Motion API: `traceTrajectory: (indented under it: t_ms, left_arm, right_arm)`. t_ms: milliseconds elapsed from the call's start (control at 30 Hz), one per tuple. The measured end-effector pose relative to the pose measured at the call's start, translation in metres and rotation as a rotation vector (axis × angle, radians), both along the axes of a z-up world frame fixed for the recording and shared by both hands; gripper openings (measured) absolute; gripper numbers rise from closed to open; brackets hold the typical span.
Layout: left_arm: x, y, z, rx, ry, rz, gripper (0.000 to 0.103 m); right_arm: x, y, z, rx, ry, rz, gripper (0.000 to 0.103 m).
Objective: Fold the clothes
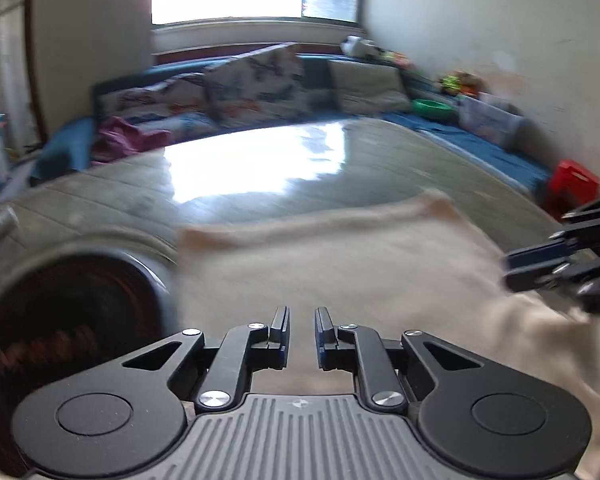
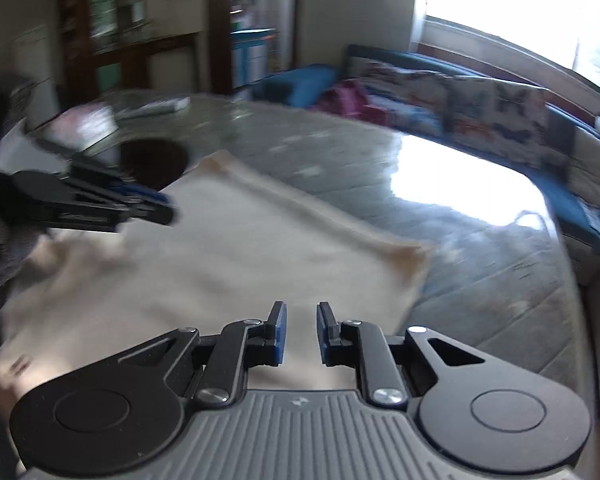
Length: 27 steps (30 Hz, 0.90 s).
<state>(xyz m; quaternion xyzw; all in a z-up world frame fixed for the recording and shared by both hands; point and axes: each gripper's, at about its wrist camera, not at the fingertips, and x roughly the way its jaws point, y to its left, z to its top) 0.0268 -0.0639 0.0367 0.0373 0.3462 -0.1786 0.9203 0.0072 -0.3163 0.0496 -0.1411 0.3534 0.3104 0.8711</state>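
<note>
A cream garment (image 1: 340,264) lies spread flat on the glossy grey table (image 1: 260,168); it also shows in the right wrist view (image 2: 236,252), with a seamed far edge. My left gripper (image 1: 302,316) is open with a small gap and empty, just above the cloth's near part. My right gripper (image 2: 302,312) is open and empty, above the cloth near its right side. The right gripper shows at the right edge of the left wrist view (image 1: 540,264); the left gripper shows at the left of the right wrist view (image 2: 156,208). Both views are motion-blurred.
A dark round pot (image 1: 76,304) stands on the table left of the cloth, also seen in the right wrist view (image 2: 152,160). A blue sofa with patterned cushions (image 1: 252,88) runs behind the table. A red box (image 1: 576,184) sits at the right.
</note>
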Motion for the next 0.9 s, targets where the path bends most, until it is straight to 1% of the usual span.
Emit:
traceTrajectory:
  t_ms: [67, 167, 200, 267, 333, 433, 467, 533, 600, 733, 800, 900]
  left_arm:
    - [-0.017, -0.007, -0.003, -0.023, 0.016, -0.019, 0.015]
    - [-0.035, -0.015, -0.006, -0.020, 0.011, -0.028, 0.016]
    - [-0.039, -0.016, -0.007, -0.017, 0.007, -0.026, 0.019]
    - [-0.047, -0.018, -0.007, -0.011, -0.006, -0.020, 0.023]
    - [-0.054, -0.020, -0.007, -0.006, -0.014, -0.017, 0.024]
    - [-0.060, -0.023, -0.009, -0.006, -0.013, -0.020, 0.025]
    - [-0.063, -0.024, -0.011, -0.005, -0.018, -0.020, 0.028]
    - [-0.067, -0.025, -0.012, -0.002, -0.026, -0.019, 0.031]
    - [-0.073, -0.027, -0.013, 0.008, -0.034, -0.024, 0.033]
    - [-0.079, -0.026, -0.014, 0.017, -0.038, -0.022, 0.037]
    - [-0.082, -0.026, -0.014, 0.023, -0.044, -0.017, 0.040]
    - [-0.088, -0.025, -0.016, 0.030, -0.052, -0.018, 0.042]
  right_arm:
    - [-0.021, 0.005, -0.007, 0.003, 0.012, 0.024, 0.016]
    - [-0.052, 0.005, -0.015, 0.005, 0.006, 0.026, 0.016]
    - [-0.061, 0.004, -0.016, 0.007, -0.001, 0.024, 0.016]
    - [-0.078, -0.001, -0.016, 0.030, -0.008, 0.006, 0.017]
    - [-0.092, -0.016, -0.011, 0.077, -0.014, -0.048, 0.022]
    - [-0.103, -0.046, -0.008, 0.125, -0.011, -0.151, 0.022]
    - [-0.104, -0.051, -0.009, 0.131, -0.006, -0.170, 0.022]
    - [-0.106, -0.076, -0.015, 0.142, 0.018, -0.250, 0.022]
    - [-0.105, -0.094, -0.022, 0.128, 0.020, -0.306, 0.022]
    - [-0.104, -0.122, -0.024, 0.089, -0.027, -0.418, 0.022]
    - [-0.102, -0.138, -0.026, 0.068, -0.043, -0.483, 0.022]
    - [-0.100, -0.159, -0.025, 0.015, -0.078, -0.560, 0.022]
